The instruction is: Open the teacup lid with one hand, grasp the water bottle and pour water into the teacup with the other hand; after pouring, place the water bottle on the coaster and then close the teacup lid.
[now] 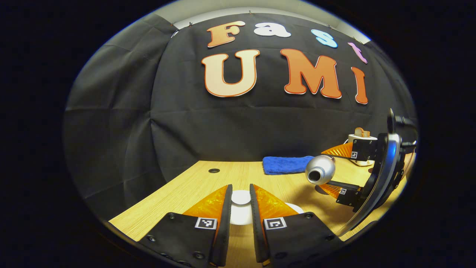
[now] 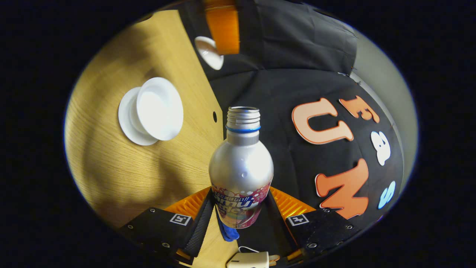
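We observed the water bottle [image 2: 241, 175], silver with an uncapped threaded neck, tipped sideways between both fingers of the right gripper [image 2: 240, 208], which clamped its labelled base. The right gripper view showed the open white teacup [image 2: 160, 108] on its saucer on the wooden table [image 2: 111, 175]. In the left gripper view, the left gripper [image 1: 241, 208] apparently pinched the lid [image 1: 241, 203] above the table; a blue cloth [image 1: 284, 164] lay behind.
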Action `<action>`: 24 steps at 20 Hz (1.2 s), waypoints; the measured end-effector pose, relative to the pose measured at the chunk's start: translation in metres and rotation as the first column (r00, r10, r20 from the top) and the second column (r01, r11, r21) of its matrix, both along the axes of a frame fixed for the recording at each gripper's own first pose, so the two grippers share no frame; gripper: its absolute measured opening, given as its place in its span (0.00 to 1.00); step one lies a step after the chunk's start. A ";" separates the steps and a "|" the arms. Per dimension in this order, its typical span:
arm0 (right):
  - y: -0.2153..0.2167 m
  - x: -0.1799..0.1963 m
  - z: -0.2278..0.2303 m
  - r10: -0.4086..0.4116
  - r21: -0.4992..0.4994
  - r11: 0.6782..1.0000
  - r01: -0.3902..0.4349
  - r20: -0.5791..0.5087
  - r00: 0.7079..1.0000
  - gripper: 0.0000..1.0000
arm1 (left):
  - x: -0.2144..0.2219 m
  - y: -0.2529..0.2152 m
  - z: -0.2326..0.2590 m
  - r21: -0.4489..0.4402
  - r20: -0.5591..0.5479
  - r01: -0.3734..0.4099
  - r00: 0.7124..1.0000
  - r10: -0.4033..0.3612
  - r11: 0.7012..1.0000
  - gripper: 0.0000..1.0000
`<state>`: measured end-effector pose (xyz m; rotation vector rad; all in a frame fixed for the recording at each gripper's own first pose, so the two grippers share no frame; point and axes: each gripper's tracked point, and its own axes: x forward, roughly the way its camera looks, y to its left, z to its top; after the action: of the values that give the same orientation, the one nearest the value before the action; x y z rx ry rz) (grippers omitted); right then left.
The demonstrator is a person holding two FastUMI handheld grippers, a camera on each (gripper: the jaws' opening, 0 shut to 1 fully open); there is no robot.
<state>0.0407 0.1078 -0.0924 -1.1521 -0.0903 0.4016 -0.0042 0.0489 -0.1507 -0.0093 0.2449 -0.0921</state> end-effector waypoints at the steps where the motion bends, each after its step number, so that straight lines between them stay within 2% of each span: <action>1: -0.006 -0.002 0.002 -0.012 0.046 0.999 0.013 -0.024 1.000 0.79 | 0.001 -0.006 0.002 0.001 0.003 0.011 1.000 -0.011 1.000 0.32; 5: -0.026 -0.002 0.014 -0.051 0.227 0.971 0.073 -0.104 0.993 0.79 | 0.005 -0.030 0.007 0.000 0.011 0.049 0.999 -0.049 0.999 0.32; 9: -0.044 0.000 0.018 -0.060 0.390 0.912 0.130 -0.186 0.981 0.79 | 0.007 -0.049 0.001 0.001 -0.007 0.081 0.997 -0.081 0.997 0.32; 13: -0.056 0.012 0.012 -0.083 0.482 0.853 0.197 -0.247 0.965 0.79 | 0.008 -0.066 -0.015 -0.006 -0.044 0.104 0.994 -0.104 0.995 0.32; 19: -0.071 0.031 0.002 -0.077 0.613 0.737 0.285 -0.343 0.936 0.79 | 0.005 -0.075 -0.043 -0.006 -0.100 0.113 0.989 -0.113 0.994 0.32; 20: -0.073 0.032 0.000 -0.070 0.630 0.718 0.295 -0.357 0.932 0.79 | 0.005 -0.075 -0.049 -0.007 -0.115 0.112 0.987 -0.112 0.994 0.28; 21: -0.073 0.033 -0.003 -0.066 0.645 0.700 0.306 -0.369 0.927 0.79 | 0.005 -0.075 -0.054 -0.008 -0.128 0.112 0.985 -0.112 0.994 0.32; 24: -0.073 0.036 -0.001 -0.054 0.674 0.663 0.325 -0.389 0.919 0.79 | 0.004 -0.077 -0.066 -0.008 -0.157 0.115 0.981 -0.114 0.993 0.32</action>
<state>0.0770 0.0350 -0.0934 -0.2665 0.1697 0.3178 -0.0001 -0.0278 -0.2170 -0.0017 0.4034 -0.2064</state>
